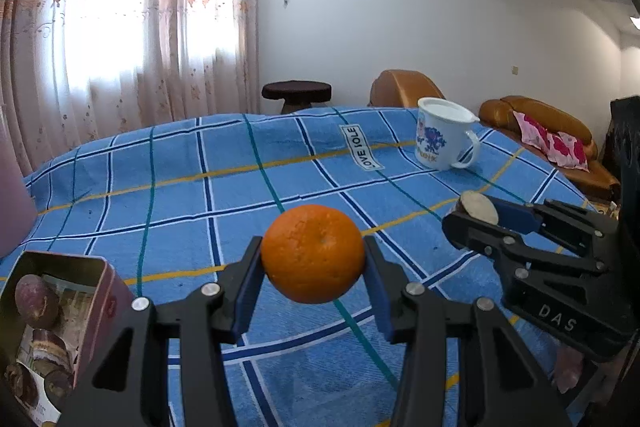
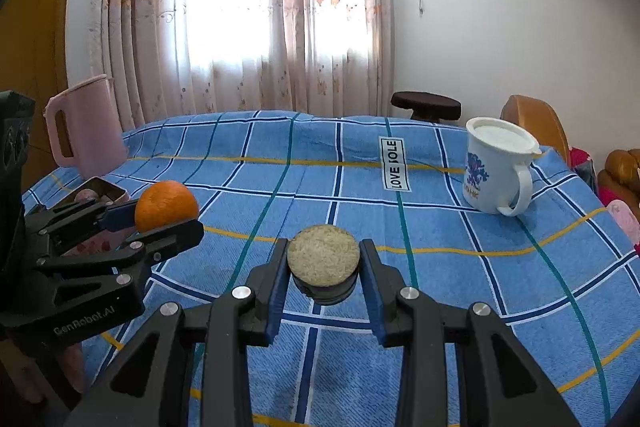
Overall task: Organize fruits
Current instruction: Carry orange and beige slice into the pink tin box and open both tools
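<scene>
My left gripper (image 1: 313,259) is shut on an orange (image 1: 314,253) and holds it above the blue checked tablecloth (image 1: 180,203). It also shows at the left of the right wrist view (image 2: 168,217), with the orange (image 2: 166,205). My right gripper (image 2: 323,265) is shut on a round dark fruit slice with a pale cut face (image 2: 323,261), held above the cloth. In the left wrist view the right gripper (image 1: 476,215) is at the right with that slice (image 1: 478,207). A metal tin (image 1: 60,331) with dark round fruits sits at the lower left.
A white lidded mug with blue print (image 2: 496,165) stands at the far right of the table. A pink jug (image 2: 86,121) stands at the far left behind the tin (image 2: 96,191). A "LOVE" label (image 2: 394,165) is on the cloth. Sofa and stool lie beyond.
</scene>
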`<state>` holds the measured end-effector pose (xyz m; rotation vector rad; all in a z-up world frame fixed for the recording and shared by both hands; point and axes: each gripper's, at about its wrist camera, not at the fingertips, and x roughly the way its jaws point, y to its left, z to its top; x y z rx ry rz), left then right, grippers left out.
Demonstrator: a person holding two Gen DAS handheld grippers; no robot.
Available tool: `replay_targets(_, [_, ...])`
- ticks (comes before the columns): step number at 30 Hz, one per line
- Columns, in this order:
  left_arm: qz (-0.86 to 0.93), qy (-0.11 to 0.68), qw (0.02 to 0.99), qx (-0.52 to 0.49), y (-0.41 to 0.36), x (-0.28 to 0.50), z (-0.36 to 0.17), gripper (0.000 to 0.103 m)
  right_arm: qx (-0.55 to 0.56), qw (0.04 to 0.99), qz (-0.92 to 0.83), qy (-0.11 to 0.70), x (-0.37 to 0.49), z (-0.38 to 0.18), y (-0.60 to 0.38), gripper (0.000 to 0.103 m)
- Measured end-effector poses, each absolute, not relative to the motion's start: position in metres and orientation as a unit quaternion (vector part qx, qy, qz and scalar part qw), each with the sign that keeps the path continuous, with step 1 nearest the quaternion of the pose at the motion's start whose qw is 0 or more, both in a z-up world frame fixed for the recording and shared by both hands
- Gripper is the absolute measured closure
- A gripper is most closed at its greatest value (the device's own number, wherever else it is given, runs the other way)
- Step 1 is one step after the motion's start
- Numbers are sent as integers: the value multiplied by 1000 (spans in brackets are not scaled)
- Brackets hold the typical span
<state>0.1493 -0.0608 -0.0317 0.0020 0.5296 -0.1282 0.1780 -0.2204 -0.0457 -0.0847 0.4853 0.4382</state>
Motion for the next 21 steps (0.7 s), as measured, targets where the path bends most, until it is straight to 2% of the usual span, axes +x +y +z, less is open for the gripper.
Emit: replay_targets(21, [-47,192,980,15,-59,116,-21,54,-48,956,219,189,162,-37,-223,67])
